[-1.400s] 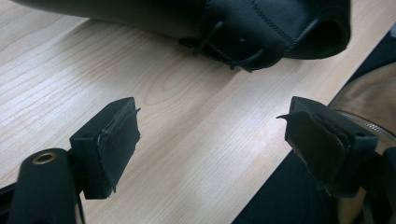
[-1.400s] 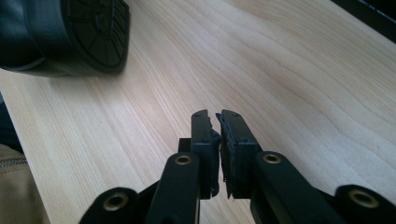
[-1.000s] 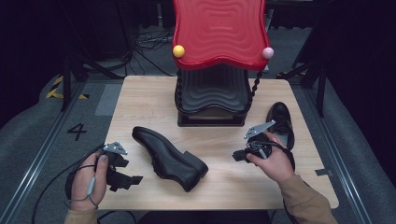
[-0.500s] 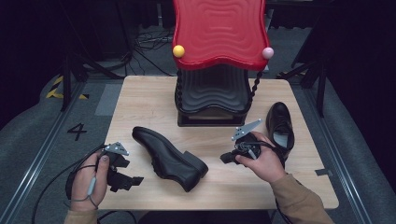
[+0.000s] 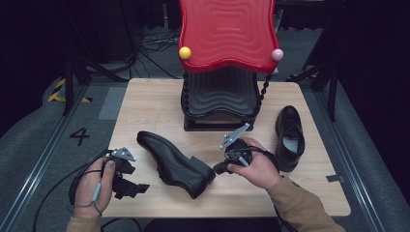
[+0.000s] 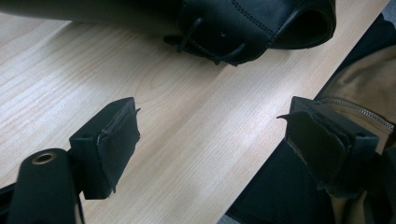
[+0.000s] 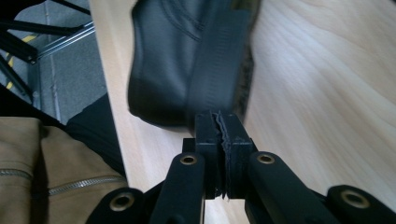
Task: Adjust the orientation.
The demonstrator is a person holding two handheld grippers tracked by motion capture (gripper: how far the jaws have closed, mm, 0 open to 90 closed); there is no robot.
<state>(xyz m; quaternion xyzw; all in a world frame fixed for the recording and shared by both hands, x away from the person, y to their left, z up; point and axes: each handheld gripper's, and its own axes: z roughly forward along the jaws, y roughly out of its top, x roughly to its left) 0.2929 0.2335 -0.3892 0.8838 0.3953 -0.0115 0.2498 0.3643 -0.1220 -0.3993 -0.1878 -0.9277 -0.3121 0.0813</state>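
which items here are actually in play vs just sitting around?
In play, judging by where the hands point:
- shoe on its side
- right gripper, shut, close to its heel
- left gripper, open, at the table's front edge

Sitting around:
- upright shoe
- red and black stand
- floor cables

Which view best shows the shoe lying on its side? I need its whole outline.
The high view: the whole black shoe is visible. The left gripper view catches its laces and opening; the right gripper view its blurred heel.
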